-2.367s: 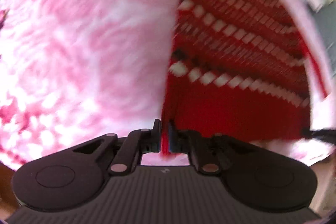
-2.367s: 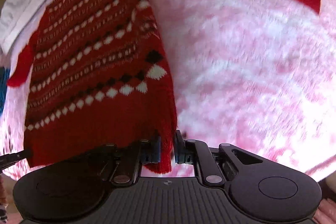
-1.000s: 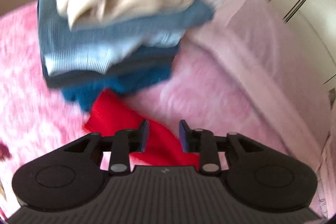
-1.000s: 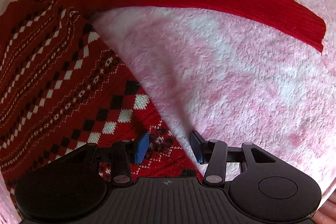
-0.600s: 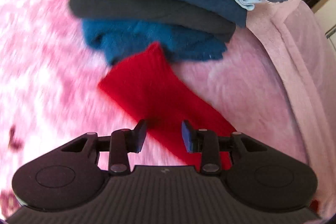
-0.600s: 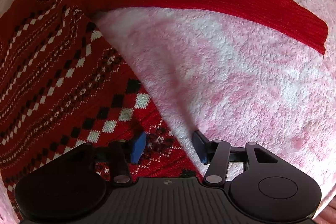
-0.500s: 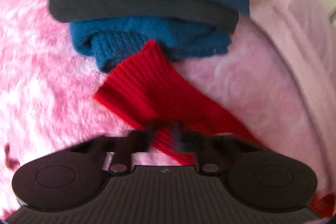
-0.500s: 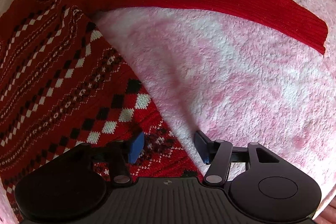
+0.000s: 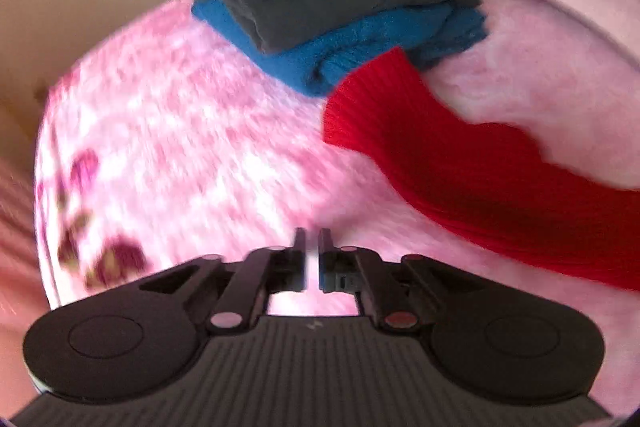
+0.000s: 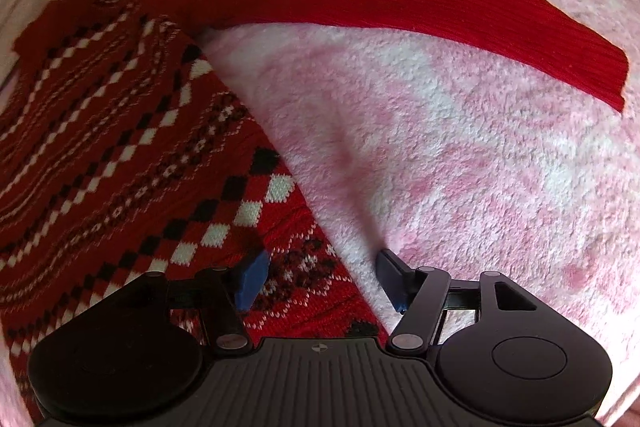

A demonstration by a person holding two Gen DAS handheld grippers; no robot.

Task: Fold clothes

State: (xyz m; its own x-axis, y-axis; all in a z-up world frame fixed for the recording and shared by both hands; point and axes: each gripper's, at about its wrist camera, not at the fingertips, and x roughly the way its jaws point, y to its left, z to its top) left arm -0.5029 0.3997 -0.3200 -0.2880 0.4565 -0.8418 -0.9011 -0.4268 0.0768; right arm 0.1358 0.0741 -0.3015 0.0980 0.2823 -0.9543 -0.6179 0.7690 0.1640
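Seen from the left wrist, the left claw (image 9: 309, 255) has its fingers drawn almost together with only a thin slit between them, and nothing is caught there; pink fleece blanket (image 9: 192, 147) shows through the gap. A plain red sleeve (image 9: 460, 171) of the sweater lies to the right of this claw and beyond it, its long axis running from the cuff, which touches the foot of a stack of folded clothes (image 9: 340, 11), down to the right edge, where it is cut off. Motion blur softens the blanket and the sleeve's outline.

From the right wrist, the right claw (image 10: 320, 277) stands wide and holds nothing, hovering over the lower side edge of the patterned sweater (image 10: 120, 155), which spreads flat to its left. The other sleeve (image 10: 380, 3) stretches straight out beyond this claw, cuff to the far right. So each claw is nearer its own sleeve. The hem is hidden under the claw bodies.
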